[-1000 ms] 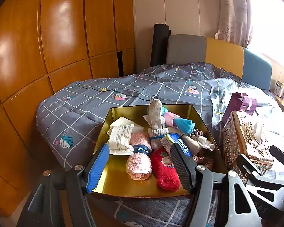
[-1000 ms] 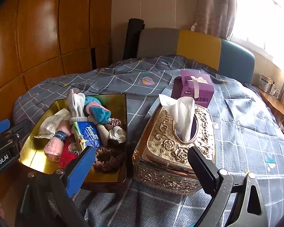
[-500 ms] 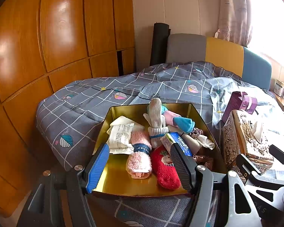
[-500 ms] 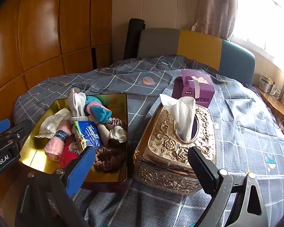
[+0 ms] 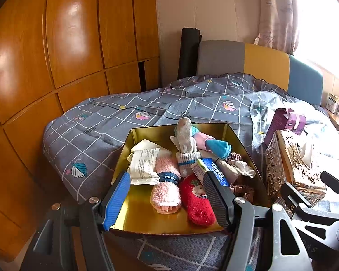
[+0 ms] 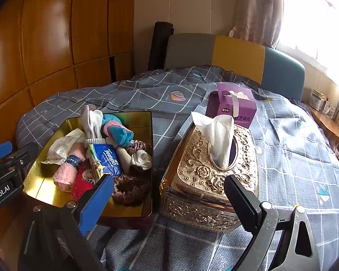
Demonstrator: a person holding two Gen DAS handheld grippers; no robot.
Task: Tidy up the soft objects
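On the bed (image 5: 115,122), in the left wrist view, a shiny gold tin (image 5: 147,135) sits open near the camera, packed with soft things. A rolled pink fluffy sock (image 5: 166,187) with a dark band lies beside a red fuzzy sock (image 5: 197,203); a white plastic packet (image 5: 142,164) lies to their left, a grey-white sock bundle (image 5: 186,144) stands at the far middle, and a blue tissue pack (image 5: 211,169) leans to the right. The left gripper (image 5: 167,201) hovers over the tin's near edge, jaws spread wide with nothing pressed between them.

In the right wrist view, the tin (image 6: 144,122) lies left, with brown scrunchies (image 6: 130,189) in its near right corner. An ornate gold tissue box (image 6: 198,180) stands just beside it, a purple box (image 6: 231,108) behind. The right gripper (image 6: 169,194) hangs above, jaws wide apart and empty.
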